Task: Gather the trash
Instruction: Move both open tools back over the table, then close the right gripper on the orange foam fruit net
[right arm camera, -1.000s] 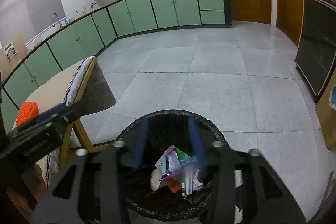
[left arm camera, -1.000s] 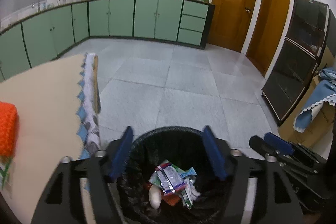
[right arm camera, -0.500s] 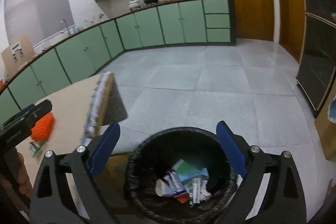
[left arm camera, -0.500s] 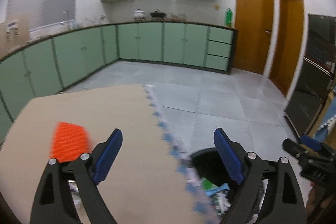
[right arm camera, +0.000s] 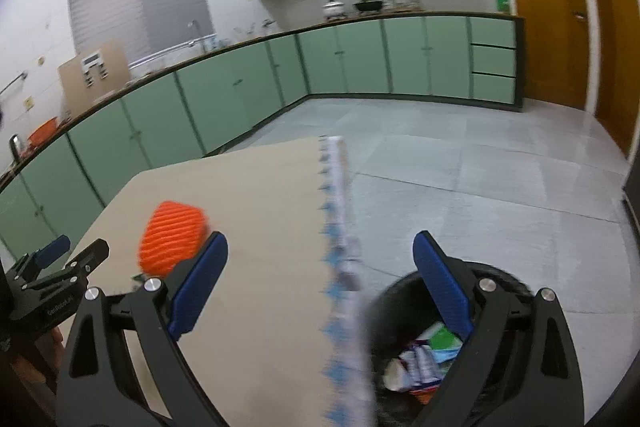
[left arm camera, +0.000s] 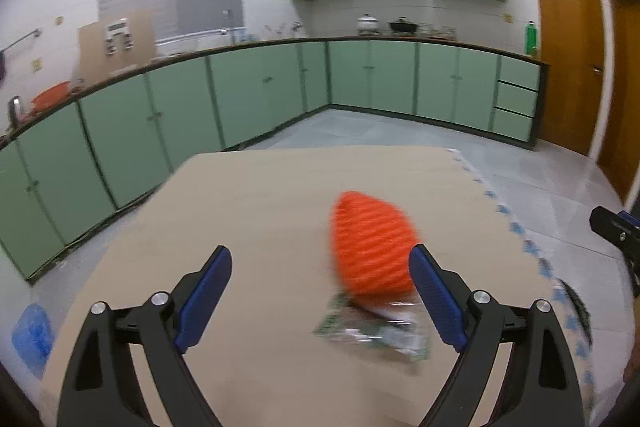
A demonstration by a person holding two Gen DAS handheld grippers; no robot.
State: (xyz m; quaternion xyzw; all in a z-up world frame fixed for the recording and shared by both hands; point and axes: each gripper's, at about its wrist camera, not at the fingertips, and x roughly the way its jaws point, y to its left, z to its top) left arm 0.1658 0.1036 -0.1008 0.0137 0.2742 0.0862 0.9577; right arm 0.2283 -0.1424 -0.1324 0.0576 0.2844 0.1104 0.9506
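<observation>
Fingers [left arm camera: 434,301] of the left gripper [left arm camera: 320,301] stand wide apart with nothing between them, and those of the right gripper [right arm camera: 320,287] are spread just as wide and equally empty.

What is left to collect lies on the tabletop [left arm camera: 256,211]: a crumpled wrapper [left arm camera: 376,333], greenish and clear, blurred so its print cannot be read. It sits low in the left wrist view, just inside the right-hand finger rather than centred in the gap, with its long axis running roughly left to right across the fingers' line. An orange ribbed object [left arm camera: 370,243] sits just beyond it and overlaps its far edge; whether this is trash or a cloth I cannot tell.

From the right wrist view, the same orange object [right arm camera: 172,239] lies to the far left, past that gripper's left finger, and the wrapper is almost hidden behind it. That gripper hangs over the tabletop's fringed edge [right arm camera: 336,227], with the bin [right arm camera: 500,277] at its near right, already holding packets [right arm camera: 420,363].

By my reading the left gripper is the nearer one, and should shift slightly right to centre the wrapper, and avoid catching the orange object.
</observation>
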